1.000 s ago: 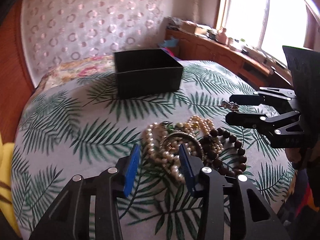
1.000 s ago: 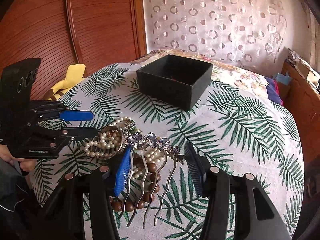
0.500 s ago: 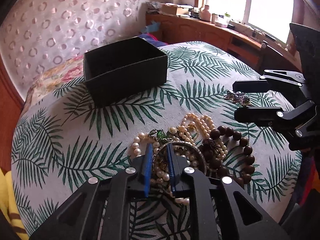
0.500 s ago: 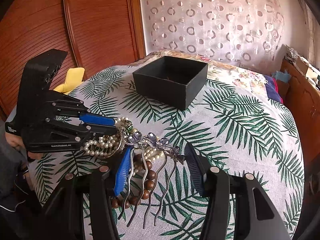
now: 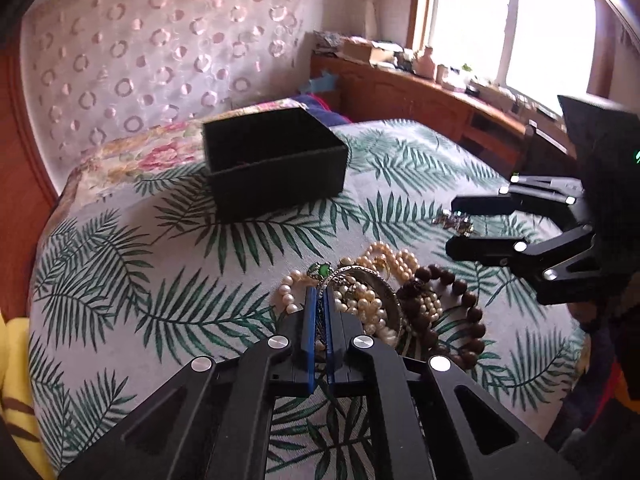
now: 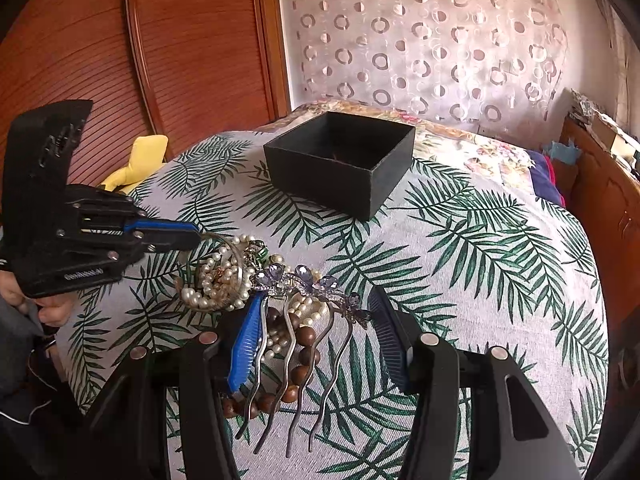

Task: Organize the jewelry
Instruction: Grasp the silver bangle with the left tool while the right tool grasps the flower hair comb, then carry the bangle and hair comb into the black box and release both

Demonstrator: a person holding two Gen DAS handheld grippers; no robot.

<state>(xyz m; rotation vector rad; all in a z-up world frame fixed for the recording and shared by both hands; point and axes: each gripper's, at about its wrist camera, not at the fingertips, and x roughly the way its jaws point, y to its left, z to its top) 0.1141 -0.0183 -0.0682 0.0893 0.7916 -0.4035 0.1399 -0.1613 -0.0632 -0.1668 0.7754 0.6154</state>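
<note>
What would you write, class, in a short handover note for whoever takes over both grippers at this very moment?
Left gripper: shut on the silver bangle, at the edge of the jewelry pile.
Right gripper: open, its fingers either side of the jeweled hair comb, which lies on top of the pile; nothing gripped.
Things: pearl strands, the wooden bead bracelet and a green-stone piece are heaped on the palm-leaf cloth. The black box stands open behind the pile.
Done: only the grip on the bangle.
Left: carry the bangle to the box, then the comb and the rest.
</note>
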